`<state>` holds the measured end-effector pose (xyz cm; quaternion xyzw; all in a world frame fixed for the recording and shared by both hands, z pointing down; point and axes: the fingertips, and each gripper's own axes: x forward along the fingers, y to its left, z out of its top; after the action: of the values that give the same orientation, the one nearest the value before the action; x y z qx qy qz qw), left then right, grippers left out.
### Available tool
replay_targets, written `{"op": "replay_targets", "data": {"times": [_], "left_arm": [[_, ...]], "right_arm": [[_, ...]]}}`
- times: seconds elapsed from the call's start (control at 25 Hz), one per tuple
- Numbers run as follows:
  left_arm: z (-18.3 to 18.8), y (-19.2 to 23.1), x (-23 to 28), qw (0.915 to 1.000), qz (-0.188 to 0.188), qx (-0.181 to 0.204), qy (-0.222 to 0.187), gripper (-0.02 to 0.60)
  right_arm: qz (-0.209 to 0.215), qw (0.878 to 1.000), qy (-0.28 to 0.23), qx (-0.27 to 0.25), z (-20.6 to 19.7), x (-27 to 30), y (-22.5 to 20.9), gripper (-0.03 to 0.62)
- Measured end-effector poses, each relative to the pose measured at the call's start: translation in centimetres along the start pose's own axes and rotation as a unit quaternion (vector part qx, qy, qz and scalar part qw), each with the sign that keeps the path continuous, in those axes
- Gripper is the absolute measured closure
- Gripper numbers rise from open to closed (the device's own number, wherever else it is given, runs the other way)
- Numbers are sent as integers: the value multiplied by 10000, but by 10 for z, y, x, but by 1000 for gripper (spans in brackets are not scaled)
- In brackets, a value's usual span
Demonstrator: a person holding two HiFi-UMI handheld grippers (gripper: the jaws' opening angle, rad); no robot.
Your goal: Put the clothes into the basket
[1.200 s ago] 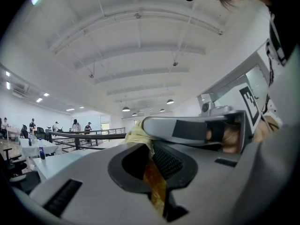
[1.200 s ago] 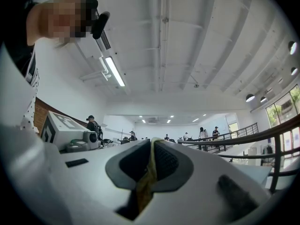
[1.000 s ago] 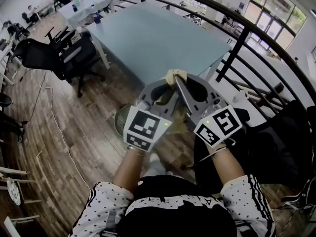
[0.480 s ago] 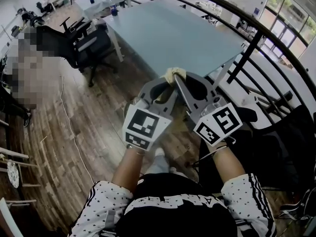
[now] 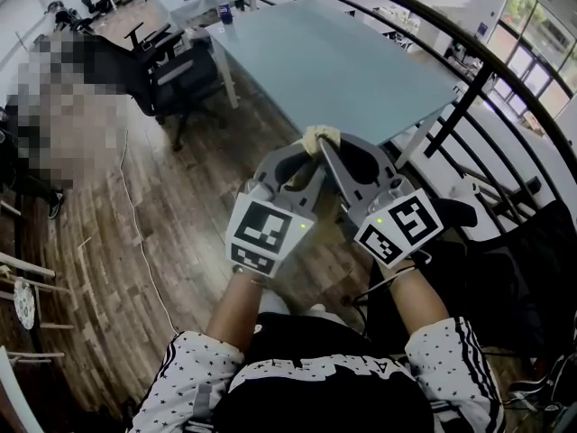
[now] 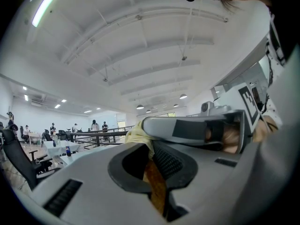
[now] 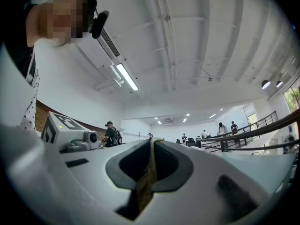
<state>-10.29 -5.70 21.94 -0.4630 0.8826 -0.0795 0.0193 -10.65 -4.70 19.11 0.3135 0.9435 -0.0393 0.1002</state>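
The left gripper (image 5: 305, 152) is clamped on a pale yellow cloth (image 5: 319, 135). The right gripper (image 5: 330, 152), just beside it, pinches the same cloth. The piece hangs between both sets of fingers, not yet dropped, and no basket shows. Left of the fingers is wooden floor (image 5: 162, 233), beyond them a grey-blue table (image 5: 361, 70), and to the right a dark railing (image 5: 460, 88).
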Motion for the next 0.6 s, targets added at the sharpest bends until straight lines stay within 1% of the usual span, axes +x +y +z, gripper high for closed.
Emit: {"op": "replay_targets", "data": {"times": [0.32,0.6], "left_arm": [[0,29,-2,9999,-124,-28,-68,545],[-8,57,-8,9998,-200,52,-33,545]], "right_arm": [[-115,9999,4,-96,-1,30,1,560],[-225,9997,-40,-76,-11,57,6,559]]}}
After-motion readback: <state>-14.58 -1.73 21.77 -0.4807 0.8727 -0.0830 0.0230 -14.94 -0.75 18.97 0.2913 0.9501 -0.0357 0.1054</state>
